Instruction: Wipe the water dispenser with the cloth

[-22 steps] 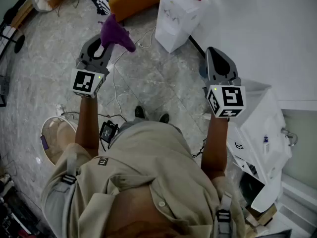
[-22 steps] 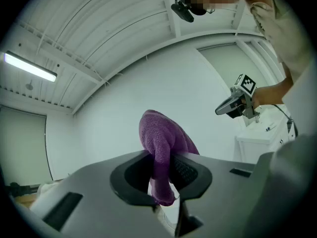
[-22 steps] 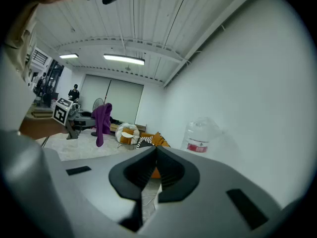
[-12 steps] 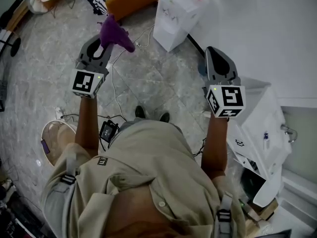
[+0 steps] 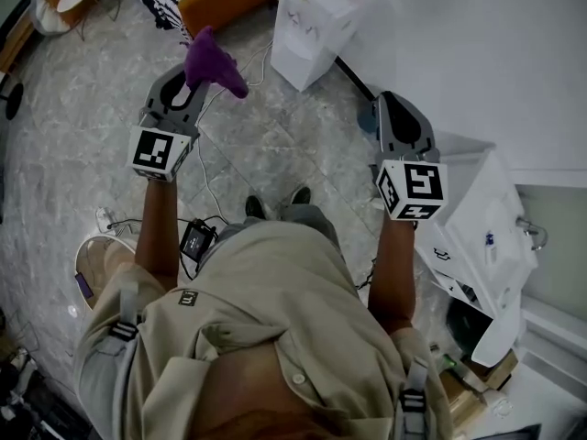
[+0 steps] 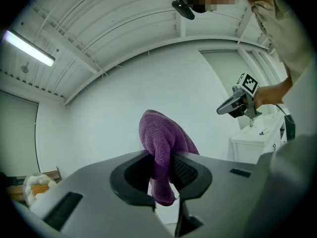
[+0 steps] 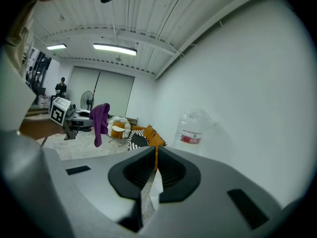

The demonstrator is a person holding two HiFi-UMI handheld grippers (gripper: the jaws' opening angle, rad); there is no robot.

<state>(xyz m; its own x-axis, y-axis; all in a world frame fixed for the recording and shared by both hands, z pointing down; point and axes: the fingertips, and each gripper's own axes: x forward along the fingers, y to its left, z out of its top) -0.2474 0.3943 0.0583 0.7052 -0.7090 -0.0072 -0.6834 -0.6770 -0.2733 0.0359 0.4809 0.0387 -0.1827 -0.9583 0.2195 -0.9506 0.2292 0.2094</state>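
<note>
Left tool: the left tool [image 5: 190, 88] sits at the upper left of the head view, its jaws pinched on the purple cloth [image 5: 213, 60]. In its own view only a narrow fold is caught and the rest bunches out past the tips.
Right tool: the right tool [image 5: 396, 108] is at the right of centre, its jaws closed together with nothing between them.
Task's thing: the white water dispenser [image 5: 316, 21] stands at the top centre against the wall, well apart from the cloth. No wiping is under way.
Risk, grip: I judge the cloth could pull free once it is pressed and dragged over the casing, because so little of it is caught.
Risk, bottle: the bottle [image 7: 195, 128] on top of the dispenser looks easy to knock if a wipe runs high.
Risk, footing: loose cables [image 5: 211, 168] lie across the floor [image 5: 293, 145] between the person's feet and the dispenser. A step forward could snag them.
Count, tools: two.
Count, cloths: one.
Count, dispensers: one, with one bottle.
Count, cables: several strands, too tangled to number.
</note>
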